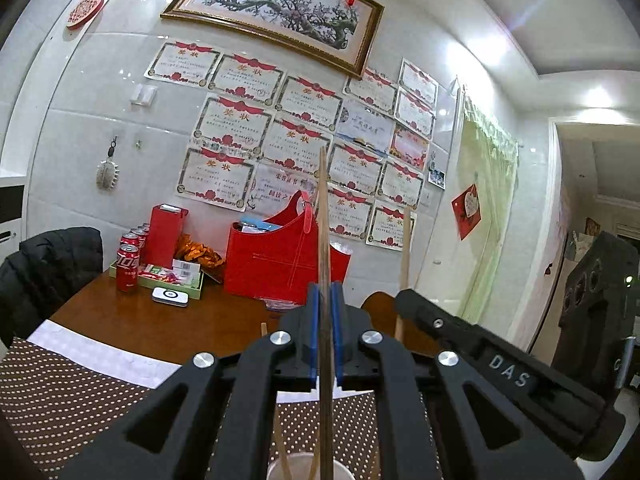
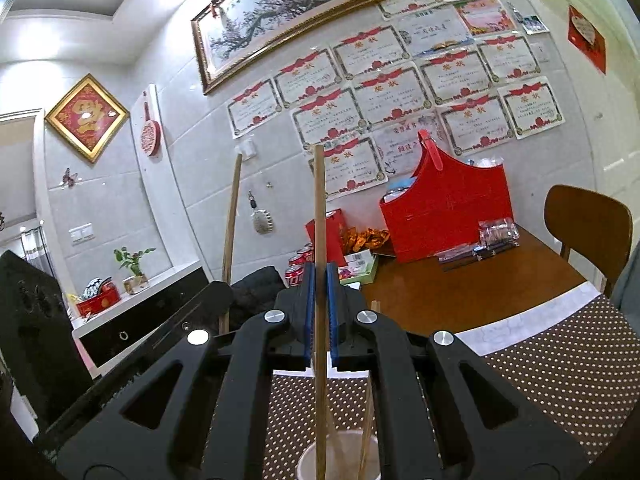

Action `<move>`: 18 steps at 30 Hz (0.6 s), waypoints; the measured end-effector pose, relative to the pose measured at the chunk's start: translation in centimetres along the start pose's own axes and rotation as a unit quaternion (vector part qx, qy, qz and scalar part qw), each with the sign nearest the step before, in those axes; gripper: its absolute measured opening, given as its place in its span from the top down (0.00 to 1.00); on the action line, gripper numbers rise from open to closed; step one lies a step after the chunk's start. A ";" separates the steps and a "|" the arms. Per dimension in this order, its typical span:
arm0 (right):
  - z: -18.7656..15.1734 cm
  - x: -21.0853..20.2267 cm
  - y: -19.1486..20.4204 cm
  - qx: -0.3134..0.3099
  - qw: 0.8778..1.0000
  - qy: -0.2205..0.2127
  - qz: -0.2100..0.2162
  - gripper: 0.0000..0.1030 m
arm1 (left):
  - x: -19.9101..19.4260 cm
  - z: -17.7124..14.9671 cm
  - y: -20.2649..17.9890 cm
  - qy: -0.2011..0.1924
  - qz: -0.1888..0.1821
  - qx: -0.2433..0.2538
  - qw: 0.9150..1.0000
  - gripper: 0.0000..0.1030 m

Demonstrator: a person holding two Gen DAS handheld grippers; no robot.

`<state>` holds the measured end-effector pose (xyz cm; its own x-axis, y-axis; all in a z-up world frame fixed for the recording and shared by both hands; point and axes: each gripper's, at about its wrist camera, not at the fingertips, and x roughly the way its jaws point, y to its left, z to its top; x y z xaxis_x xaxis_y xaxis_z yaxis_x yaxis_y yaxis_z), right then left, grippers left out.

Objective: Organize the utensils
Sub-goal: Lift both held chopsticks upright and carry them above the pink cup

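Observation:
My left gripper (image 1: 327, 292) is shut on a wooden chopstick (image 1: 323, 216) that stands upright, its lower end in a white cup (image 1: 306, 468) at the frame's bottom. My right gripper (image 2: 320, 272) is shut on another wooden chopstick (image 2: 319, 208), also upright, reaching down into the same white cup (image 2: 340, 458). Other chopsticks lean in the cup. The right gripper (image 1: 500, 364) shows at the right of the left wrist view, with its chopstick (image 1: 406, 248). The left gripper's body (image 2: 132, 344) and its chopstick (image 2: 232, 216) show at the left of the right wrist view.
The cup stands on a brown dotted placemat (image 2: 560, 368) on a wooden table (image 1: 160, 320). Farther back are a red basket (image 1: 276, 264), cola cans (image 1: 128, 264), a green tray (image 1: 176, 276) and a white device (image 1: 170, 296). A wooden chair (image 2: 588, 224) stands at the right.

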<state>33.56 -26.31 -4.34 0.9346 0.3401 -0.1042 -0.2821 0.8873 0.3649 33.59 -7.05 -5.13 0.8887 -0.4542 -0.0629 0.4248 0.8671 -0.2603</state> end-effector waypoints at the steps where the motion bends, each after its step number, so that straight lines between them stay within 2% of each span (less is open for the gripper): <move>1: -0.1 0.3 -0.2 -0.001 1.000 0.001 -0.001 0.94 | 0.2 -0.2 0.2 -0.001 0.001 -0.002 1.000 0.94; 8: -0.5 1.0 -0.9 -0.009 1.000 0.004 -0.007 0.94 | 2.8 -2.0 1.0 0.002 0.008 -0.015 1.000 0.94; 18: -2.1 2.3 -1.4 -0.012 1.000 0.017 -0.012 0.94 | 4.3 -4.8 1.3 0.021 0.020 -0.013 1.000 0.94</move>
<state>35.62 -26.16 -7.02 0.9335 0.3285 -0.1440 -0.2650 0.9023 0.3401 37.12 -8.88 -10.31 0.8966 -0.4282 -0.1132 0.3844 0.8793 -0.2812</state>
